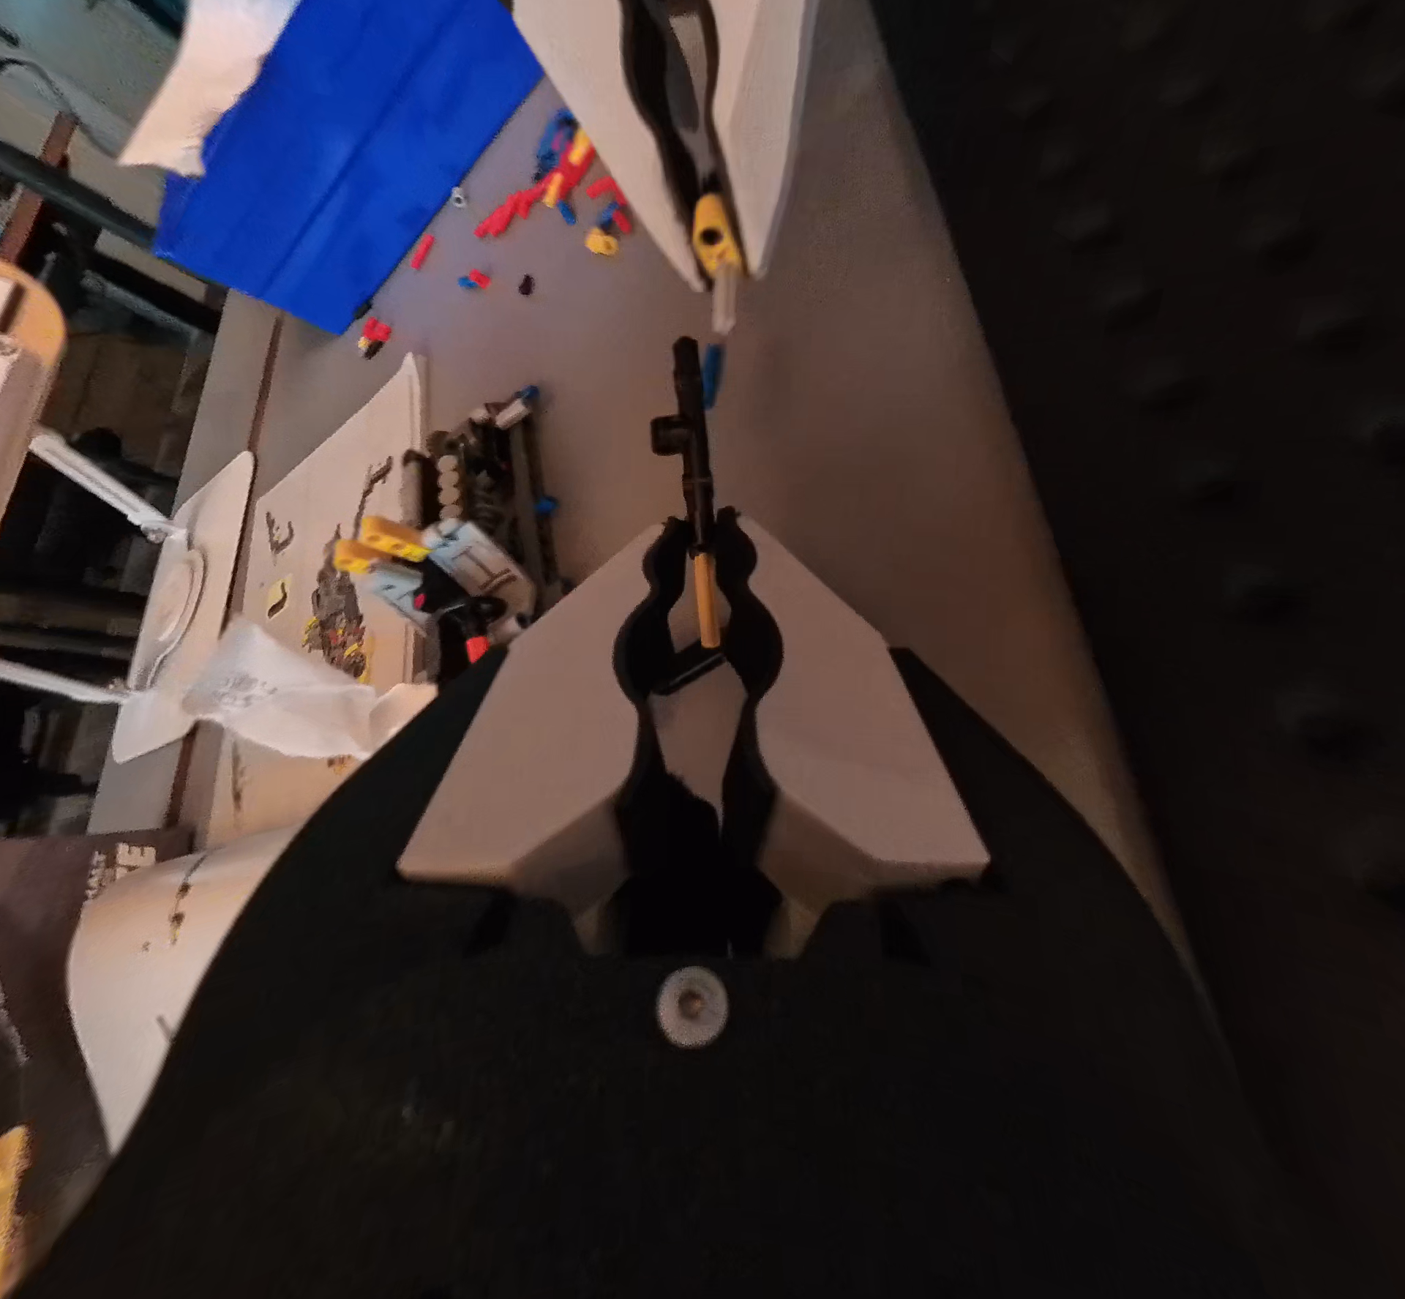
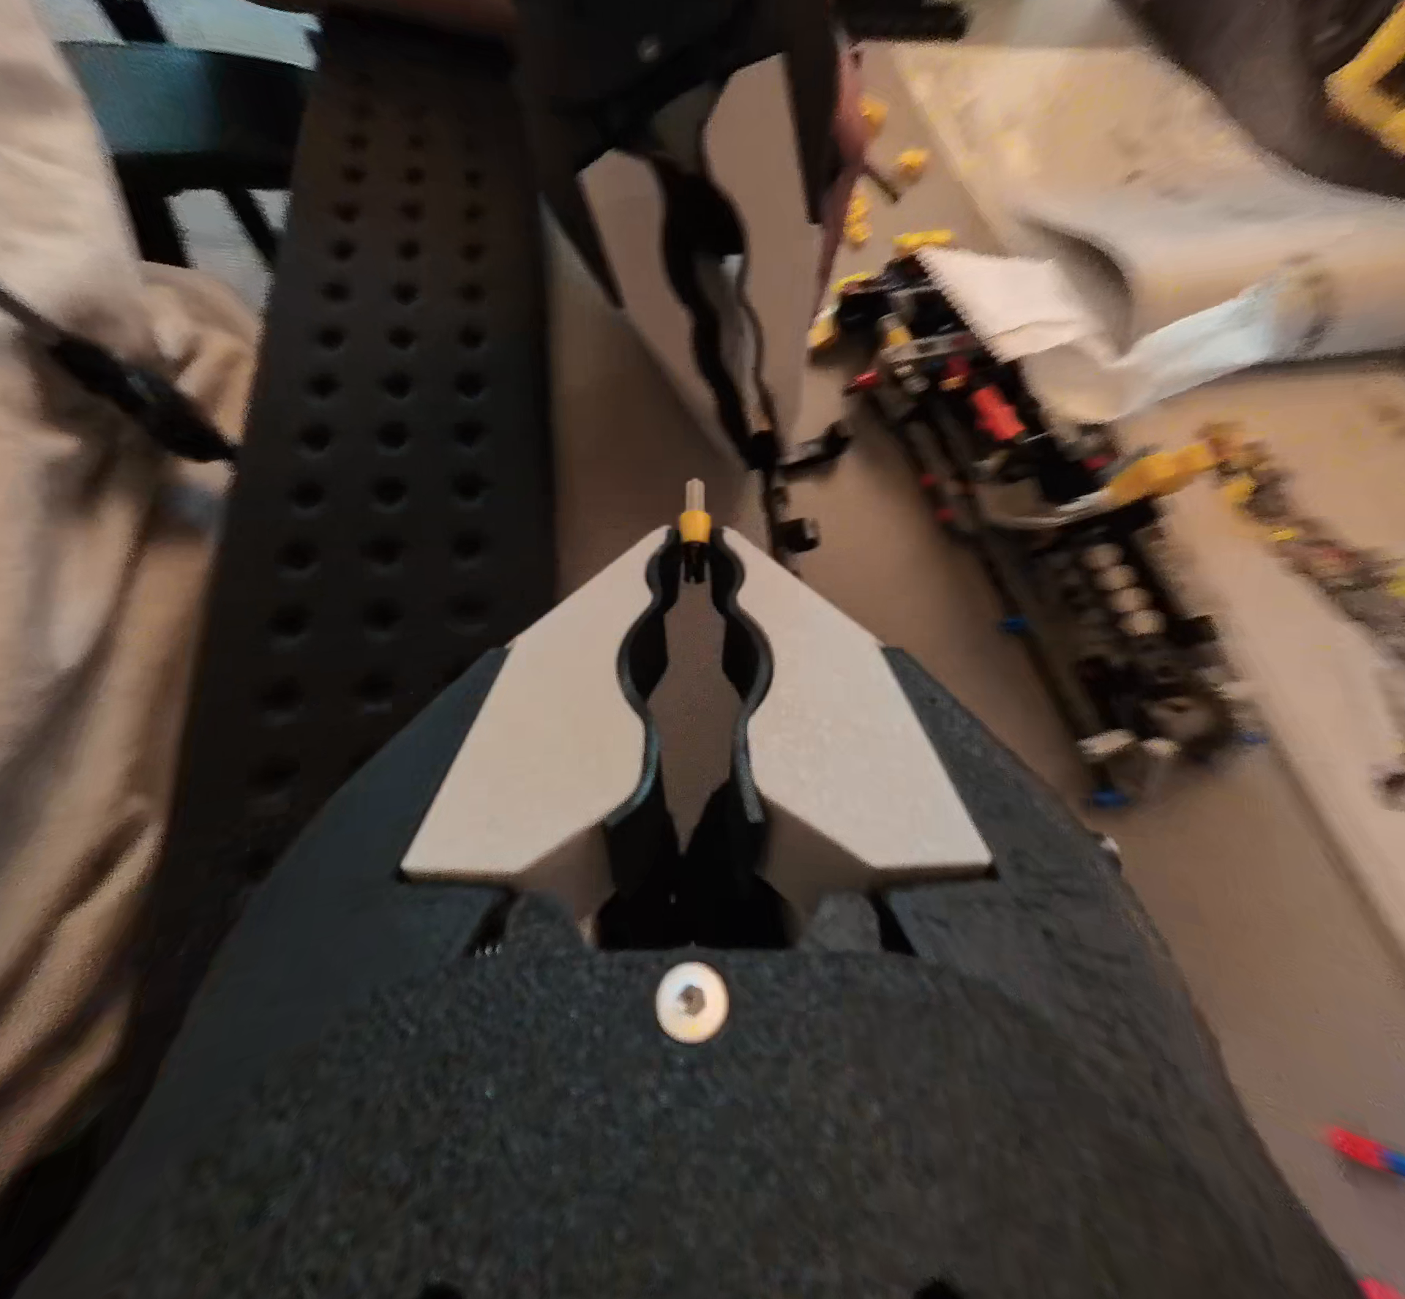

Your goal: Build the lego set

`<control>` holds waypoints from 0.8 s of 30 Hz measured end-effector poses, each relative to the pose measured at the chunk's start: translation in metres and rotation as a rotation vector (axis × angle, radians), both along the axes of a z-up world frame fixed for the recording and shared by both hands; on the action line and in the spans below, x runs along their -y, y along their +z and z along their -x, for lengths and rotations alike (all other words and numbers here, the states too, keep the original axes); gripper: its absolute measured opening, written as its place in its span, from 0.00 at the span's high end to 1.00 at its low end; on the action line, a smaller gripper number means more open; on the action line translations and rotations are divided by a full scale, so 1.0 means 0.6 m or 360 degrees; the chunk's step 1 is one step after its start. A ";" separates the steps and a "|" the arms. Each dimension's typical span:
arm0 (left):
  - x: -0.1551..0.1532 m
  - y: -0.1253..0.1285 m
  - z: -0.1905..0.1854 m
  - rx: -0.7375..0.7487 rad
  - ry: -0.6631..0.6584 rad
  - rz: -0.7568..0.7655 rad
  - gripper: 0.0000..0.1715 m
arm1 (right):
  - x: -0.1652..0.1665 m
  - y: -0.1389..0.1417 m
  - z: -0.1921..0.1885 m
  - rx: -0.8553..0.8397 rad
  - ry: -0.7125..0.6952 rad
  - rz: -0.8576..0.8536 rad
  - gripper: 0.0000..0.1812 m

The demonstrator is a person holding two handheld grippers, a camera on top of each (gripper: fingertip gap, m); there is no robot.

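My left gripper is shut on a thin black lego rod assembly with a tan axle end between the fingers. It holds it above the grey table. My right gripper is shut on a small yellow piece with a pale grey pin sticking out of its tip. In the left wrist view the right gripper comes in from the top, its pin a short way from the black rod's tip. In the right wrist view the left gripper hangs from the top with the black rod.
A partly built dark lego model lies on the table beside open instruction pages. Loose red, blue and yellow pieces lie near a blue bag. A black perforated panel and a person's beige clothing are at the left. The left gripper's tips are roughly 6 centimeters from the right gripper's.
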State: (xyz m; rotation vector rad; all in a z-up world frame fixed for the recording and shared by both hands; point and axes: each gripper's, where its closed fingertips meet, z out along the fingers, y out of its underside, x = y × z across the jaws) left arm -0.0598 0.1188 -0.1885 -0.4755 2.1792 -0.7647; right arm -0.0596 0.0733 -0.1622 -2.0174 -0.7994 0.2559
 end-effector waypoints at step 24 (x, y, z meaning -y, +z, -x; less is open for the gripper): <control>-0.069 0.053 -0.030 0.0490 0.0233 -0.0328 0.98 | -0.103 0.033 -0.043 0.0659 -0.0194 -0.0765 0.97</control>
